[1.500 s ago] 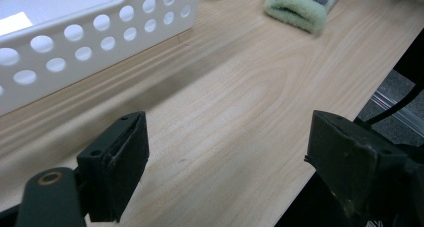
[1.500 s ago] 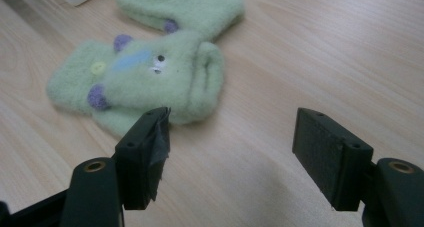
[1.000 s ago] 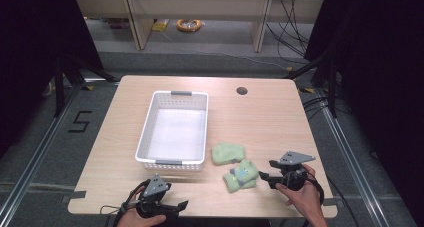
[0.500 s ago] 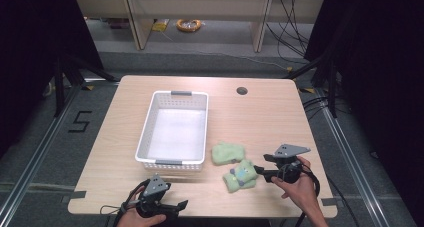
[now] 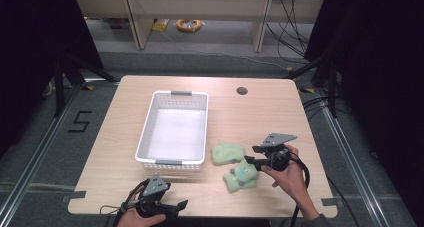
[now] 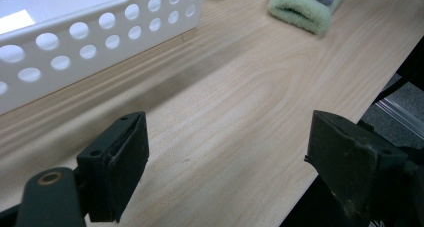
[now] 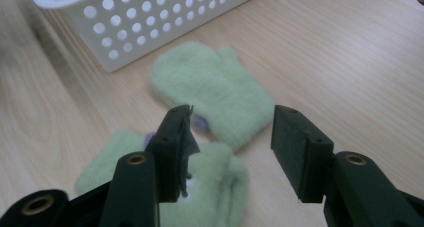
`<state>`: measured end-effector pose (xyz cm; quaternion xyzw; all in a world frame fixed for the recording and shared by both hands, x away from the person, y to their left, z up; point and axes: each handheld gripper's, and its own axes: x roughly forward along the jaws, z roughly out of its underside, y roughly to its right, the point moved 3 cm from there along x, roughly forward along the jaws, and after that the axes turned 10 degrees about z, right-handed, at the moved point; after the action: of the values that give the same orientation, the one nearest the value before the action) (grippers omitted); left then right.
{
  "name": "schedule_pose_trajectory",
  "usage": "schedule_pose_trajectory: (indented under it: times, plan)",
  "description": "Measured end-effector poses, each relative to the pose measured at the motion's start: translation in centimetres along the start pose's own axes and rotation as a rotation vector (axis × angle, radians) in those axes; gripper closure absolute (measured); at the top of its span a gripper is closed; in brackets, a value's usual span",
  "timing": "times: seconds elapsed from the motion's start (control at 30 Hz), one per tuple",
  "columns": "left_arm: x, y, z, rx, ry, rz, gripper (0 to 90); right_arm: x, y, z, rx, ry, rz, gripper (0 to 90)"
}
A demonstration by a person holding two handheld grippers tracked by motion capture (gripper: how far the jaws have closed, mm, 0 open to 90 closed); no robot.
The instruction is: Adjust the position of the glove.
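Two pale green mittens lie right of the basket: a plain one point(image 5: 227, 153) point(image 7: 215, 92) and, nearer me, one with purple spots point(image 5: 241, 177) point(image 7: 215, 182) point(image 6: 300, 7). My right gripper point(image 5: 252, 154) point(image 7: 230, 132) hovers at their right edge, pointing left. Its jaws have just been closing and stand apart above the mittens, pressing on nothing. My left gripper point(image 5: 175, 207) point(image 6: 225, 152) rests open near the table's front edge, with bare wood between its jaws.
A white perforated basket point(image 5: 148, 127) point(image 6: 100, 32) point(image 7: 150, 22) stands empty in the middle of the wooden table point(image 5: 260, 117). A round cable hole point(image 5: 242, 91) sits at the back right. The table's front edge runs close to the left gripper.
My right gripper has moved left towards the mittens and risen a little, and its jaws stand narrower. The left gripper and the mittens have stayed put.
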<state>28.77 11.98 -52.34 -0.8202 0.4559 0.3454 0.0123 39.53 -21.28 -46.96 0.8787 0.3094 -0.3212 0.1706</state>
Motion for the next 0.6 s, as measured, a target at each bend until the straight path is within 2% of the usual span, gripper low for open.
schedule_pose_trajectory:
  times: [0.27,0.33,0.37,0.4,0.43,0.47,0.5,0.6]
  plan:
    - [0.0,0.1,0.0,-0.011,0.016,-0.004,16.3,2.5,-1.0,-1.8,-0.033,-0.041,-0.028,59.6]
    - [-0.1,0.0,0.0,-0.002,0.000,0.001,16.3,3.5,-1.1,-2.4,-0.053,-0.065,-0.031,61.6]
    - [-0.1,0.0,-0.1,-0.003,0.004,0.000,16.3,4.0,-1.3,-2.6,-0.050,-0.057,-0.026,63.0]
    - [-0.1,0.1,0.0,-0.014,-0.008,0.006,16.3,4.4,-1.4,-2.7,-0.057,-0.065,-0.028,63.5]
    - [-0.2,0.0,0.0,0.000,-0.018,0.006,16.3,4.7,-1.6,-2.9,-0.063,-0.076,-0.035,64.0]
    - [-0.1,0.0,0.0,0.003,-0.005,0.002,16.3,5.2,-1.5,-3.0,-0.084,-0.071,-0.038,64.2]
    - [0.0,0.0,0.0,0.001,0.002,-0.003,16.3,5.4,-1.5,-3.1,-0.090,-0.095,-0.045,64.2]
    - [-0.1,0.0,0.0,-0.011,0.007,0.003,16.3,6.5,-1.7,-3.2,-0.091,-0.104,-0.039,64.3]
